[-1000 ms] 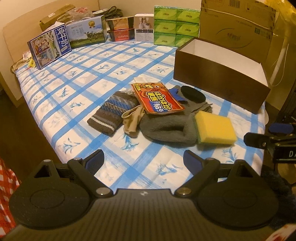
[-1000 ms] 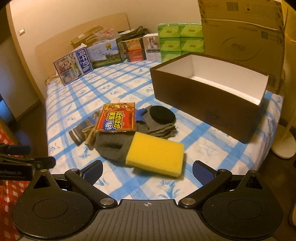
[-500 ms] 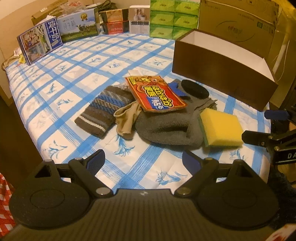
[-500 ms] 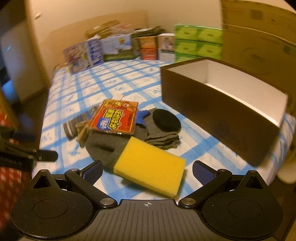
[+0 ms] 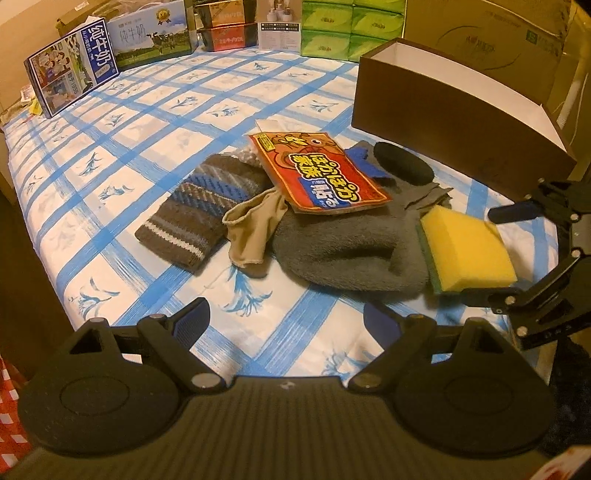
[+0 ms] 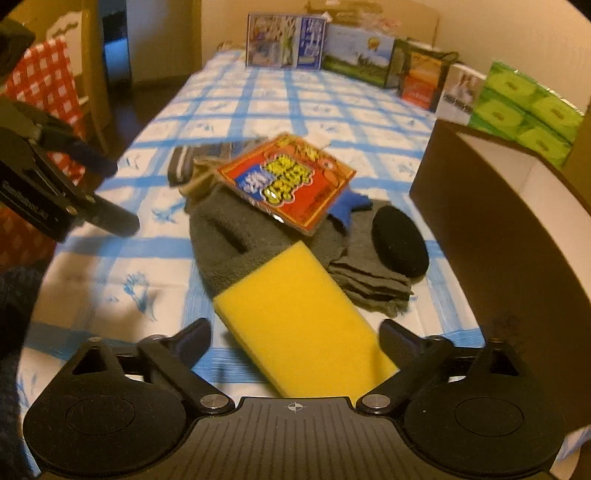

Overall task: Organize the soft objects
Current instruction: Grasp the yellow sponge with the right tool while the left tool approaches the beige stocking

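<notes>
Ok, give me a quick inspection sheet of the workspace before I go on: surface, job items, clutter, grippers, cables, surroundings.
Surface: bed sheet, blue-and-white check, flat.
Job's things: yellow sponge leaning on grey fleece piece; striped knit, beige sock, black pad, red packet on top of the pile; brown box open, nothing visible inside.
Clutter: milk cartons, green tissue packs along the far edge.
Grippers: left gripper open, empty; right gripper open, its jaws have just been closing, the sponge between its fingers.
Cables: nothing seen.
Surroundings: cardboard carton behind the box.
</notes>
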Demonstrator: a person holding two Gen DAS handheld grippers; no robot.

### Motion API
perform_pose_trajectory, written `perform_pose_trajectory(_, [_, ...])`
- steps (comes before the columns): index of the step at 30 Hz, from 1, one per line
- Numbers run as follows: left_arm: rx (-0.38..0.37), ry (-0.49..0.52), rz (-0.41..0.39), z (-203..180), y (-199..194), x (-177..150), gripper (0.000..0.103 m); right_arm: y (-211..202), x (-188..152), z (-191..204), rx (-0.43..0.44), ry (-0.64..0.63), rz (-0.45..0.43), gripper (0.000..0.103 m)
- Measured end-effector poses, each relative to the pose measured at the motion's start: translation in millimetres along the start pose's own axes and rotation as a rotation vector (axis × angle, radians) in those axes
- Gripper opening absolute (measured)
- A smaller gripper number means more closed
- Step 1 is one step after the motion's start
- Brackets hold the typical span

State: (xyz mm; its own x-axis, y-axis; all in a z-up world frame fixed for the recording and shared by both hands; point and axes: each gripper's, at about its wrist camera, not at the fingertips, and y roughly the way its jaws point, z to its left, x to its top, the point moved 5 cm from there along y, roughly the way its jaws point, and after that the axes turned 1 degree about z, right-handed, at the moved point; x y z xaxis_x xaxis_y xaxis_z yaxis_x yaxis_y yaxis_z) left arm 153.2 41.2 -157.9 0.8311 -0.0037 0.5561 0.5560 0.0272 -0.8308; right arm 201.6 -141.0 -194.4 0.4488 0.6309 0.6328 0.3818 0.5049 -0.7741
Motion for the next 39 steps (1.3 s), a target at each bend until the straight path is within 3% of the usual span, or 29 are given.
perform_pose_trajectory(12, [-0.002,0.006,0.016,8.0,15.6,-0.5,0.089,22.3,2.5,-7.6,0.045,-0.077,0.039,0.087])
perform_pose_trajectory(17, [0.005,0.006,0.019,13.7,21.4,0.6,0.088,15.6,1.8,-9.6,0.057,-0.06,0.028,0.071])
perform_pose_trajectory(19, [0.008,0.001,0.02,16.3,22.9,1.0,0.087,8.6,3.7,-12.8,0.06,-0.001,0.018,0.06])
perform_pose_trajectory(22, [0.009,-0.005,0.02,17.8,24.8,1.7,0.087,-2.3,12.1,-20.8,0.048,0.136,0.003,0.053])
perform_pose_trajectory(26, [0.003,-0.005,0.021,16.6,25.8,1.6,0.087,-8.3,18.8,-26.3,0.062,0.222,0.003,0.058])
perform_pose_trajectory(28, [0.001,-0.001,0.021,16.2,25.6,1.2,0.087,-6.4,17.8,-25.9,0.053,0.173,0.019,0.079])
perform_pose_trajectory(33, [0.0,-0.011,0.027,18.8,27.6,0.2,0.087,4.9,13.0,-27.5,0.051,0.025,0.033,0.082])
perform_pose_trajectory(39, [-0.006,-0.003,0.028,17.9,28.9,0.1,0.087,29.2,10.6,-30.8,0.073,-0.053,0.074,0.082])
